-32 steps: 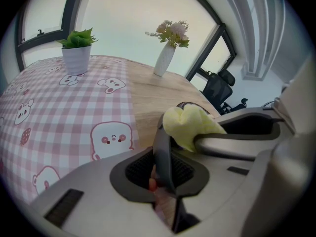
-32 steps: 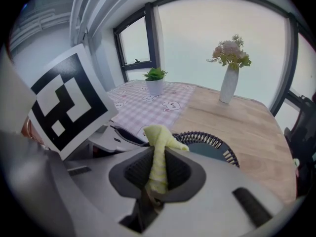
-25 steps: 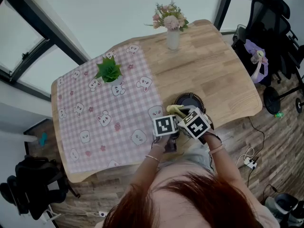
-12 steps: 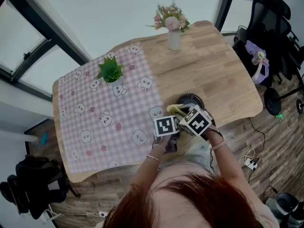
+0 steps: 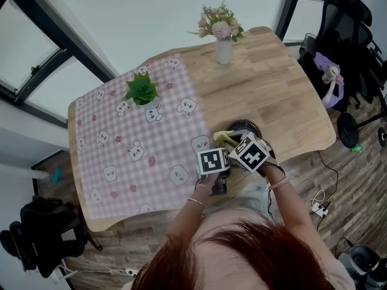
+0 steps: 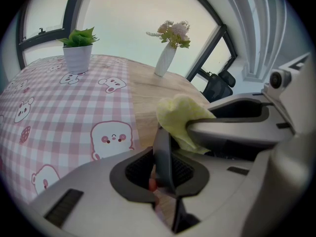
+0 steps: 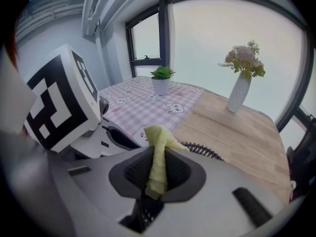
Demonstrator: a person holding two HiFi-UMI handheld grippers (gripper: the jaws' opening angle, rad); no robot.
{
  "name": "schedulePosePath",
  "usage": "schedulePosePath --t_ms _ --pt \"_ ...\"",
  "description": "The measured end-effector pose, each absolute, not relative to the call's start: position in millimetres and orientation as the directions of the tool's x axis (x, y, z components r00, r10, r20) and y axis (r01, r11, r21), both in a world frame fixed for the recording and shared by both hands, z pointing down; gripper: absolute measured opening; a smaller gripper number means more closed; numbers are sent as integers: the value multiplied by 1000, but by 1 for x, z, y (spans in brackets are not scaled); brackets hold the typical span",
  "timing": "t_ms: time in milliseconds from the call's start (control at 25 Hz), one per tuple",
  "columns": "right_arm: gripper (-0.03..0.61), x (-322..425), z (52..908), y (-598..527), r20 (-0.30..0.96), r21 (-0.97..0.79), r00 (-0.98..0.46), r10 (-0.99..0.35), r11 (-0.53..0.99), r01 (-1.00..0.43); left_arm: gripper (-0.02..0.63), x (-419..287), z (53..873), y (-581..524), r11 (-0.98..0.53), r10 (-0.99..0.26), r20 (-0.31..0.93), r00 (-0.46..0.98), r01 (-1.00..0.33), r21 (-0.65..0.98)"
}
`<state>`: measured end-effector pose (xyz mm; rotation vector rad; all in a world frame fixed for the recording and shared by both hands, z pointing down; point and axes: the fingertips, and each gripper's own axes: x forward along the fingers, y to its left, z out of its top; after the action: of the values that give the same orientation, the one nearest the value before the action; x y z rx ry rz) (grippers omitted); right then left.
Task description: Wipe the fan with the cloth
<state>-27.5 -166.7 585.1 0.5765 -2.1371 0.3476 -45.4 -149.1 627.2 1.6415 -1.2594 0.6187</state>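
A green plant (image 5: 140, 88) is held in a white pot (image 6: 77, 59), which is set on the pink checked cover (image 5: 133, 156) of the wooden counter (image 5: 284, 95). Pale flowers (image 5: 219, 23) are held in a white vase (image 5: 224, 51), which is set on the bare wood near the far edge, well apart from the pot.

The fan (image 5: 242, 127) is placed by the counter's near edge, just right of the checked cover. In the head view only an arc of its black grille is seen. The rest is covered by the left marker cube (image 5: 211, 160) and the right marker cube (image 5: 252, 152). In the right gripper view only a curved strip of grille is shown behind the claw. The fan's base cannot be made out in any view.

The right claw (image 7: 157, 169) is pressed onto the yellow cloth (image 7: 159, 142), which is pinched as a folded strip between the pads, its free end bunched above them. The cloth is held at the fan's left rim; whether it touches the grille cannot be told.

The left claw (image 6: 163, 164) is closed on a thin dark upright piece, apparently an edge of the fan. Most of that piece is hidden by the claw's own body. The cloth is seen just beyond this claw's tips.
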Motion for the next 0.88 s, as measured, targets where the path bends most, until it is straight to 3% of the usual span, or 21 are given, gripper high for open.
schedulePosePath --t_ms 880 --pt "49 -25 585 -191 798 7 -494 -344 826 -564 64 -47 629 -150 6 -464 828 316 -933 360"
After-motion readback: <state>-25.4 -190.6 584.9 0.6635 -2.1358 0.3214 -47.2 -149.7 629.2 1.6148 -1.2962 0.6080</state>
